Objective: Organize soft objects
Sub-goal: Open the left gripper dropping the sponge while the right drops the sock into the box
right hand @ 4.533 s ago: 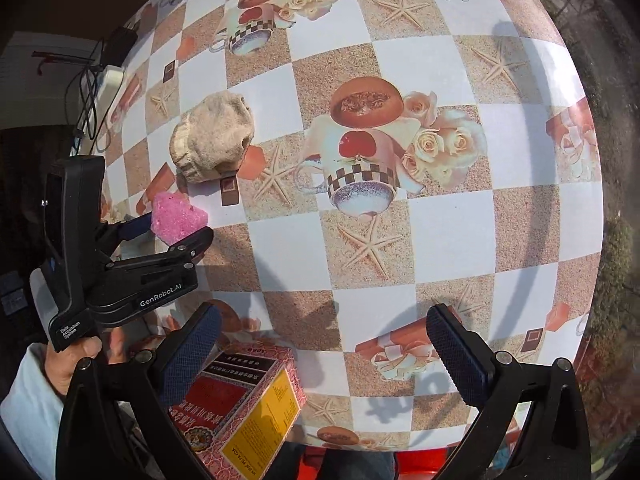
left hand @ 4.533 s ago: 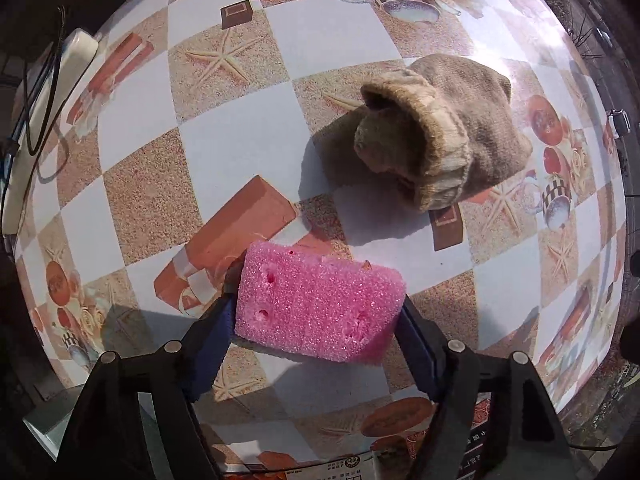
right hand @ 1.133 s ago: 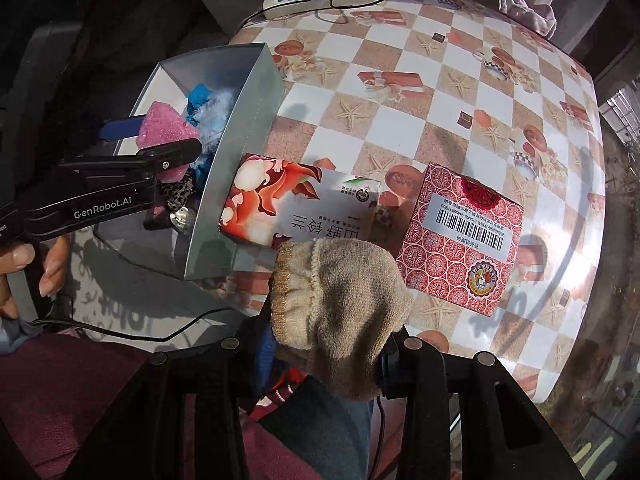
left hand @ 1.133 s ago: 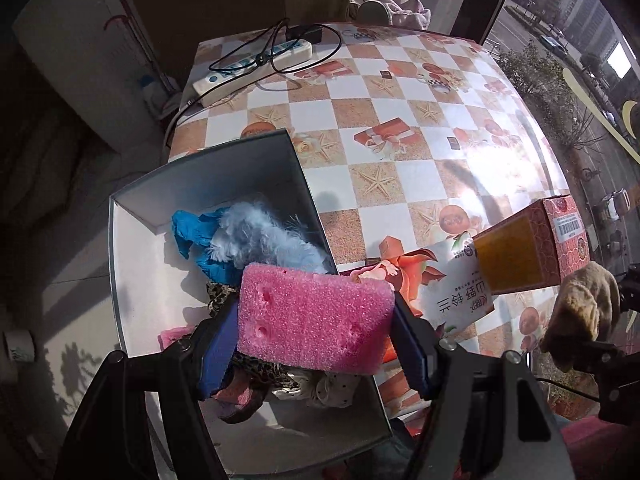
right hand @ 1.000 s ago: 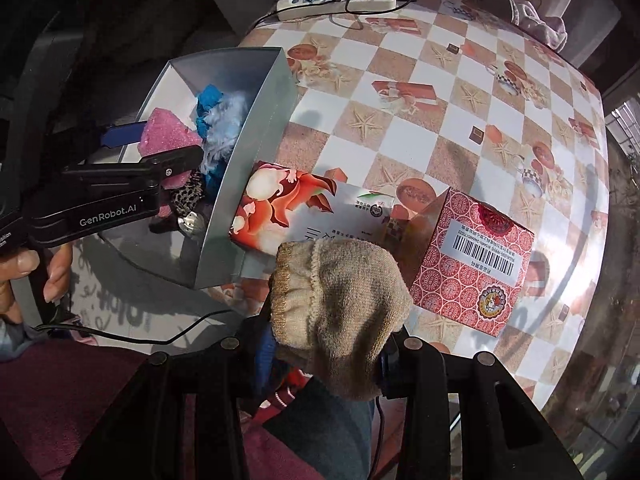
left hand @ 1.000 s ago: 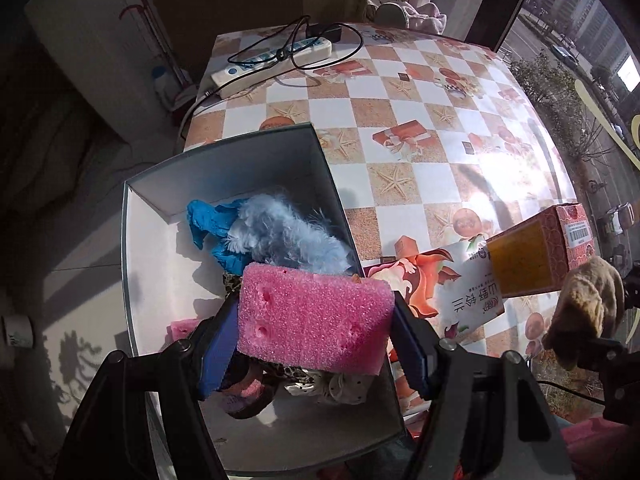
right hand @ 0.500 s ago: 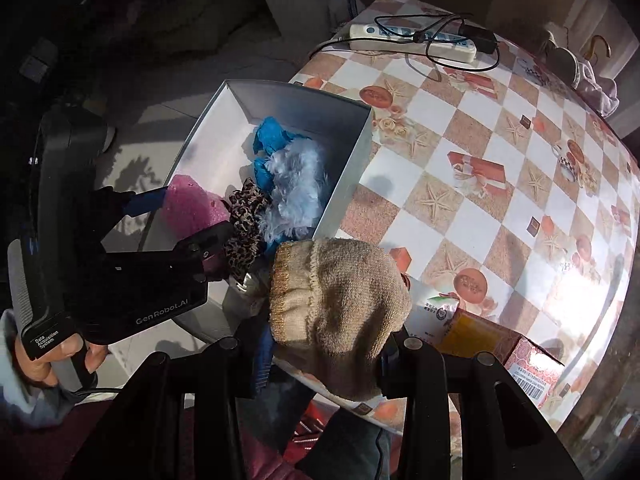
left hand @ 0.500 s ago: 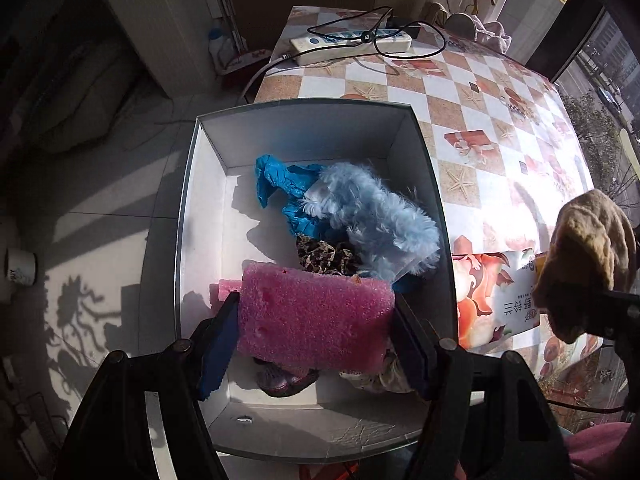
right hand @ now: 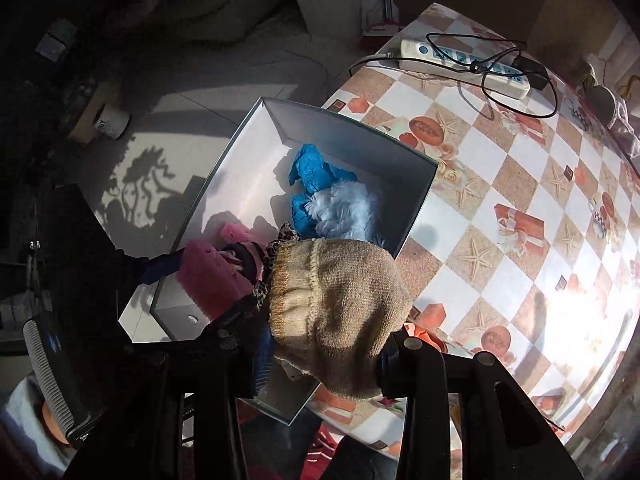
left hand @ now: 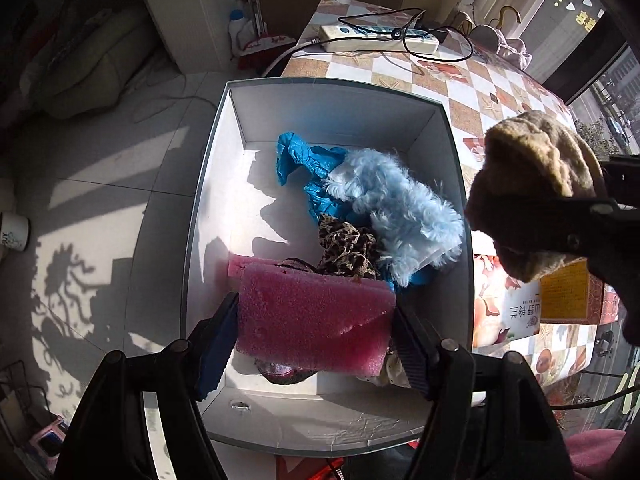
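My left gripper (left hand: 317, 320) points down into a white box (left hand: 208, 184), and a pink sponge (left hand: 304, 308) spans the gap between its pads. Its jaws are opening, with the sponge still touching both pads. Inside the box lie a blue cloth (left hand: 304, 160), a pale blue fluffy piece (left hand: 400, 208), a leopard-print cloth (left hand: 344, 248) and another pink sponge (left hand: 248, 266). My right gripper (right hand: 332, 360) is shut on a beige knitted sock (right hand: 336, 304), above the box's (right hand: 360, 128) near corner, beside the held pink sponge (right hand: 208, 280).
The box stands against a table with a checked starfish cloth (right hand: 520, 160). A power strip with black cable (right hand: 464, 64) lies at the table's far end. A printed carton (left hand: 520, 312) and a yellow-sided box (left hand: 568, 296) sit right of the white box. A cup (left hand: 12, 236) stands on the floor.
Both grippers have moved from beside the table to over the white box. The sponge now hangs in shade low inside it, and the sock has come up to the box's edge.
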### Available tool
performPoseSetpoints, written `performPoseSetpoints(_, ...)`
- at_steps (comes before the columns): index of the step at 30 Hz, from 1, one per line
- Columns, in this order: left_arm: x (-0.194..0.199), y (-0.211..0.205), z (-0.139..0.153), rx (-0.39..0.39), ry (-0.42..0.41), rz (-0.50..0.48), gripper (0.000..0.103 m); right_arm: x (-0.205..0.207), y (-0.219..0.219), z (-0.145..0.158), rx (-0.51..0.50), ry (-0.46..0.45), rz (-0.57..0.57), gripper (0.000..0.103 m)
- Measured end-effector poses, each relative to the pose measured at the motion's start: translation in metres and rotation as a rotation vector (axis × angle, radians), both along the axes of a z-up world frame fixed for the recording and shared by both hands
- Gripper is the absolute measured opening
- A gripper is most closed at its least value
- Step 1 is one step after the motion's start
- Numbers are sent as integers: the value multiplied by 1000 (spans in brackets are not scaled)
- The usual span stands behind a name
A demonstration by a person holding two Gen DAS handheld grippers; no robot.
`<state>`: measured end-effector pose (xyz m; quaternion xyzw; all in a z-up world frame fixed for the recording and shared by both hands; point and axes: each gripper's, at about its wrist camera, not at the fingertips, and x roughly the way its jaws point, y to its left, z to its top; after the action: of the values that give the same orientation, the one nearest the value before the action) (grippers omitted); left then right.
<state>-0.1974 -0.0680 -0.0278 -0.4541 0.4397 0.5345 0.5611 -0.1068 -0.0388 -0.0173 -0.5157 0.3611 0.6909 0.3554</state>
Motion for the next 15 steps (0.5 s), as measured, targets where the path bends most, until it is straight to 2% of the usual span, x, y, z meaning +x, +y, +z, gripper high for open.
performPoseSetpoints(2,-2,0,-2,-18,1,14,80,-4,3,1,6,-2,5,45)
performPoseSetpoints(4,-3,3,-10,-85,26,29,80,-7,7,1,6,-3,5,47)
performPoseSetpoints(5,-4,3,-13,-98,28,32,80,-8,8,2,6,-2,2,57)
performPoseSetpoints(6,-5,2,-13,-92,28,36,80,-8,9,3,10,1,-3,72)
performPoseSetpoints(9,-10,-2,-5,-44,54,55,80,-6,11,6,28,-11,-23,92)
performPoseSetpoints(11,-12,-3,0,-33,62,57,80,-2,13,7,21,-10,-48,102)
performPoseSetpoints(15,-17,-3,0,-64,10,58,80,6,9,12,26,-17,-66,102)
